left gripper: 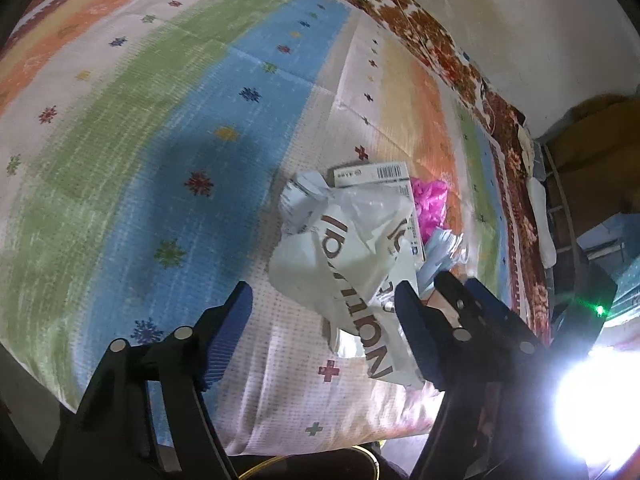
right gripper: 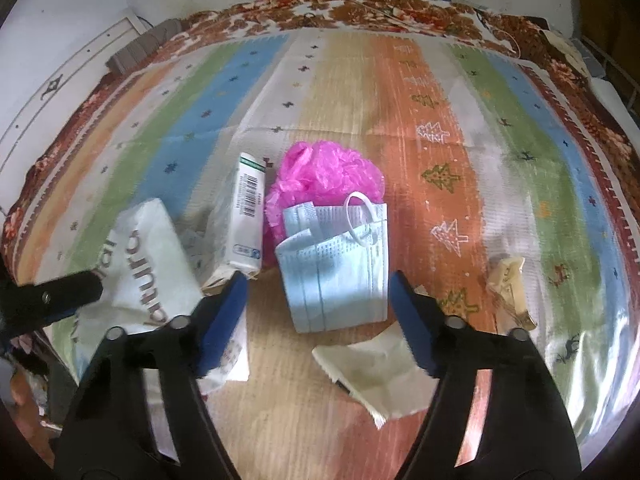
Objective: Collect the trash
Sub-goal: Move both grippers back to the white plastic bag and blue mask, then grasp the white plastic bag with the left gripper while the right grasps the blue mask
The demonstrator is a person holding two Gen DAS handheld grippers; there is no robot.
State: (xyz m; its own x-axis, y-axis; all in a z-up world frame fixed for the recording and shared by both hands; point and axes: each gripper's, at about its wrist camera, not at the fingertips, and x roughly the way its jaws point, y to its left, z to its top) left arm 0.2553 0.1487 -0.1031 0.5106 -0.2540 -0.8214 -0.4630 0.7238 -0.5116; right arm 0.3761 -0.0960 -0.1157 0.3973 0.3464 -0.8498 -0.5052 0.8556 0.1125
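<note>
Trash lies in a loose cluster on a striped mat (right gripper: 400,92) spread over a bed. A crumpled white plastic bag (left gripper: 344,264) with brown lettering sits at the left of the cluster, its creased film catching the light. Beside it stands a narrow white carton (right gripper: 246,224) with a barcode and a green band, leaning against the bag. A bunched pink plastic bag (right gripper: 324,176) rests just behind a folded pale-blue face mask (right gripper: 336,276), whose white ear loop curls on top. In front of the mask lies a torn scrap of cream paper (right gripper: 380,372), and off to the right, apart from the rest, a small crumpled tan wrapper (right gripper: 510,288).

The left tool (left gripper: 324,336) is spread wide, its blue-padded fingers on either side of the white bag's lower edge without pinching it. The right tool (right gripper: 320,320) is likewise released, hovering with the mask between its blue fingers and one finger over the cream paper; nothing is gripped.

The mat carries bands of blue, green, orange and cream with small star and tree motifs. Beneath it a brown floral bedcover (right gripper: 360,4) shows along the edges. A pale, stained wall (left gripper: 500,20) rises behind the bed, and a strong glare (left gripper: 600,400) burns at the left camera's lower right.
</note>
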